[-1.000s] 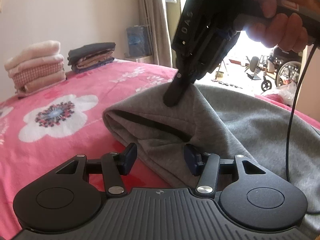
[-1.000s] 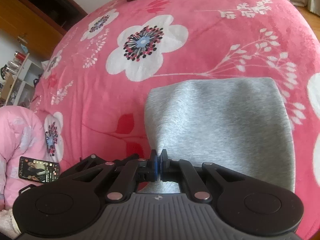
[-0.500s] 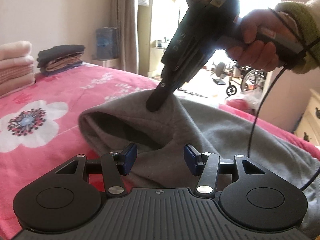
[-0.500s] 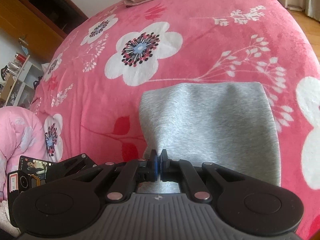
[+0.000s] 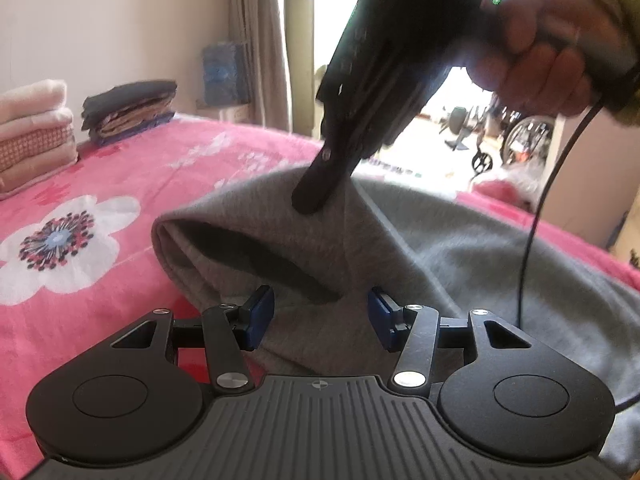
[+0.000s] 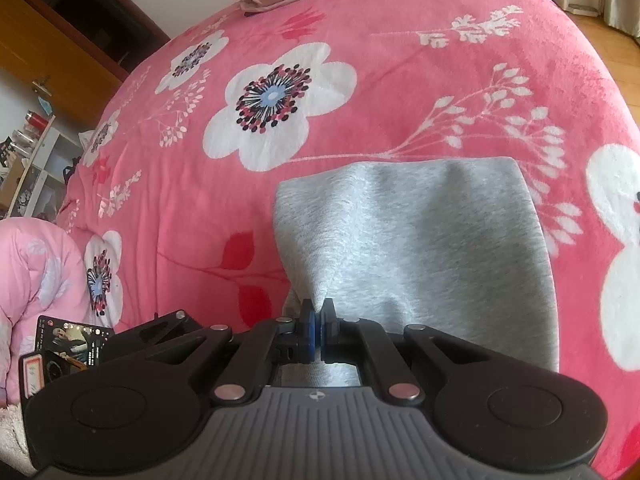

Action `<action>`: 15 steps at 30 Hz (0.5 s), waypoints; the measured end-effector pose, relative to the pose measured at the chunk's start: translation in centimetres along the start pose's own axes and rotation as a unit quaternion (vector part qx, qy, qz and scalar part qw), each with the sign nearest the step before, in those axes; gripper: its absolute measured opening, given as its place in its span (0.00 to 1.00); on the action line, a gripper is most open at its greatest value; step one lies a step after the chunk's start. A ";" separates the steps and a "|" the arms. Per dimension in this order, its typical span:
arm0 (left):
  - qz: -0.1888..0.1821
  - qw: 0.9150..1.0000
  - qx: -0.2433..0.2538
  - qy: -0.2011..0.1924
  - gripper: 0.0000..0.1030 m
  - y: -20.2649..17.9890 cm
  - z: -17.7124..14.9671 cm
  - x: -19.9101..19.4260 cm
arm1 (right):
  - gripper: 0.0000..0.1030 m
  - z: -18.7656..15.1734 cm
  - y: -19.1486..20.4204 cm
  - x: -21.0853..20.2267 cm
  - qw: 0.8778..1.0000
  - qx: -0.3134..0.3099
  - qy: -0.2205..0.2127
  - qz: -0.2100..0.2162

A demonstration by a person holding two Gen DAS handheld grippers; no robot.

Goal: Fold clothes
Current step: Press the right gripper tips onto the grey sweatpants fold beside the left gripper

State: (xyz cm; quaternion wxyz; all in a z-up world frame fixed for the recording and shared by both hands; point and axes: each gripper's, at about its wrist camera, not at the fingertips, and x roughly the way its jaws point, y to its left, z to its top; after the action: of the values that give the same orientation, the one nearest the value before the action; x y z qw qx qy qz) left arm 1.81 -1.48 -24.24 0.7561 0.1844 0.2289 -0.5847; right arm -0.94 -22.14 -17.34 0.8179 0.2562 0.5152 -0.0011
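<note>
Left hand-held gripper (image 5: 320, 316) agape, right hand-held gripper (image 6: 318, 330) clamped.

Grey garment (image 6: 420, 240) – matt knit, seemingly fleecy

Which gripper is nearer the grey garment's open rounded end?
Left. The left gripper, jaws open, sits right at the grey fleece garment's open end without gripping. The right gripper pinches raised fabric farther up, on top of the fold.

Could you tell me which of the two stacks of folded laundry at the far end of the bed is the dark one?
The smaller stack, nearer the curtain: dark fabrics, unlike the pale pink pile left of it.
</note>
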 end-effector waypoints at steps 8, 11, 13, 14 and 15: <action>0.024 1.000 -0.012 0.009 0.50 0.7 -0.4 -0.5 | 0.02 -0.1 0.4 0.3 1.000 -0.005 -0.001 -0.008; 0.019 0.999 -0.031 -0.007 0.50 1.4 -0.2 -1.4 | 0.02 0.0 0.4 0.4 1.000 -0.003 -0.001 -0.011; 0.007 0.999 -0.043 -0.019 0.50 1.8 -0.1 -2.0 | 0.02 0.1 0.5 0.4 1.000 -0.004 0.000 -0.011; -0.004 0.999 -0.048 -0.024 0.50 1.9 0.0 -2.1 | 0.02 0.1 0.5 0.5 1.000 -0.005 0.000 -0.011; -0.015 0.998 -0.052 -0.029 0.50 2.0 0.2 -2.2 | 0.02 0.1 0.5 0.5 1.000 -0.004 0.001 -0.010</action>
State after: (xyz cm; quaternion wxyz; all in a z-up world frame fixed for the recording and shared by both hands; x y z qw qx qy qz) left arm 3.28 0.64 -22.88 0.7620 0.1244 0.2400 -0.5885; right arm -0.47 -21.62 -17.54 0.8183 0.2477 0.5187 -0.0075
